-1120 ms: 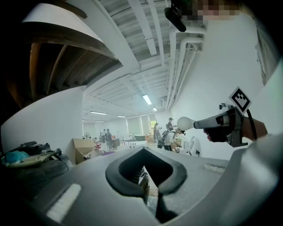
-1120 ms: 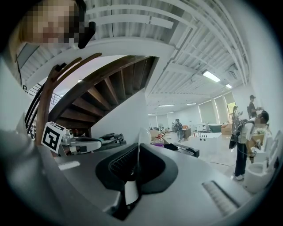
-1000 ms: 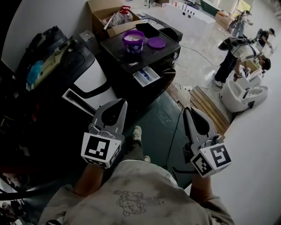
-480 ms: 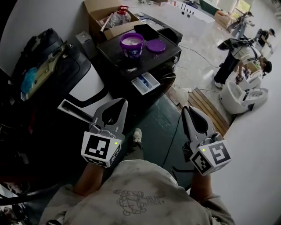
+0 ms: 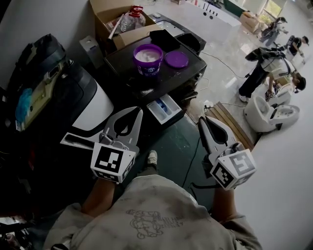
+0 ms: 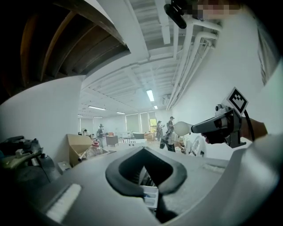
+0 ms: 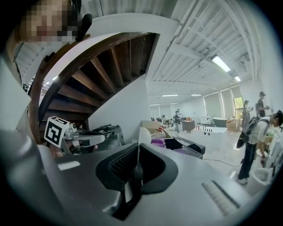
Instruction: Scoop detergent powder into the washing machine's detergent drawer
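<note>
Our left gripper [image 5: 138, 113] had its jaws closed on nothing. Ahead of it, on top of the black washing machine [image 5: 128, 58], stood a purple tub [image 5: 148, 59] with its lid off, filled almost to the rim with white detergent powder [image 5: 148, 55]. Just to the tub's right the purple lid [image 5: 176, 59] lay flat. Below them the detergent drawer [image 5: 164, 108] stood pulled out of the machine's front; it was white with bluish compartments. Our right gripper [image 5: 201, 120] had its jaws closed on the thin handle of a white scoop [image 7: 143, 134]. The scoop's rounded bowl reached past the jaw tips, well apart from both tub and drawer.

To the left sat a white-and-black appliance [image 5: 95, 105]. Behind the machine an open cardboard box [image 5: 110, 10] held a clear bottle [image 5: 133, 18]. The floor [image 5: 171, 141] under us was dark green and turned pale and glossy to the right, past a wooden pallet [image 5: 230, 122]. People stood far off on the right, too small for us to count surely.

We counted one tub, one lid, one drawer, one scoop and two grippers.
</note>
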Tool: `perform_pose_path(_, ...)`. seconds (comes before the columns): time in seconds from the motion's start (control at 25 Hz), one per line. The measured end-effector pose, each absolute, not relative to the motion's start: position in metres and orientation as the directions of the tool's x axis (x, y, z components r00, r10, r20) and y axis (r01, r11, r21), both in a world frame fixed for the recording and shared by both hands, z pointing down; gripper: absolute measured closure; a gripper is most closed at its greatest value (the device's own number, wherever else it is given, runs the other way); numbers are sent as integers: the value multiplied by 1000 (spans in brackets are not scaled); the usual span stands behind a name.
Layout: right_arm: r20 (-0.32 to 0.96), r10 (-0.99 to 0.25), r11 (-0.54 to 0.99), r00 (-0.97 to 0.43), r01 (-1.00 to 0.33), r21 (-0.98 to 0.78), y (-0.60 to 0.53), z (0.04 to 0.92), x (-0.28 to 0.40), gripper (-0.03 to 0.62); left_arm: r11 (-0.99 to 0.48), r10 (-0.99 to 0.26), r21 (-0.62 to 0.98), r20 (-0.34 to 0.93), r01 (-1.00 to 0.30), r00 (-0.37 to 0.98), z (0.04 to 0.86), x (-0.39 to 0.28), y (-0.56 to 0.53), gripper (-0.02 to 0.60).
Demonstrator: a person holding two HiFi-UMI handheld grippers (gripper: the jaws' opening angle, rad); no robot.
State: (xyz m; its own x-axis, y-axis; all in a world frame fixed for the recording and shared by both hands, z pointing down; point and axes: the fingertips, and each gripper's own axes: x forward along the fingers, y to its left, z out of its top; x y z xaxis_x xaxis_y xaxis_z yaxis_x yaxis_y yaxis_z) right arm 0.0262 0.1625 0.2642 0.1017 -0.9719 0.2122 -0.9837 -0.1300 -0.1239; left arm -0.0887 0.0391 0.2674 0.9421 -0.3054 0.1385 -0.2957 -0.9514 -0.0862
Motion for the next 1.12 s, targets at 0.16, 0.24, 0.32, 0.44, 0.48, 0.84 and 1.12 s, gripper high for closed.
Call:
perform_pose_path(0.16,249,-964,-121,88,-985,-123,117,269,43,557,-956,-292,-73,156,-284,944,271,-68,-2,581)
perform_pose_path(0.24,267,-961,-108,70,-986,-129,96,273,49,557,-960,-279,-64,163,-272,946,272,-57,-22,581)
perform_pose_path(0.32,285,-957,-102,62,-987,-128,75,277,55,557,-964,-265,-60,167,-258,950,274,-47,-40,581)
perform_pose_path(0.44,311,-948,-112,72,-987,-112,50,281,66,557,-970,-243,-64,170,-236,955,278,-32,-63,581)
perform_pose_path(0.48,317,-945,-117,77,-987,-109,44,282,69,557,-971,-239,-65,172,-231,956,279,-28,-70,581)
perform_pose_path(0.84,390,-919,-110,64,-989,-96,-3,301,91,557,-974,-228,-49,187,-223,955,294,-8,-109,581)
perform_pose_path(1.12,417,-909,-43,-4,-994,-104,-34,314,113,557,-963,-271,-59,215,-264,938,305,6,-128,581)
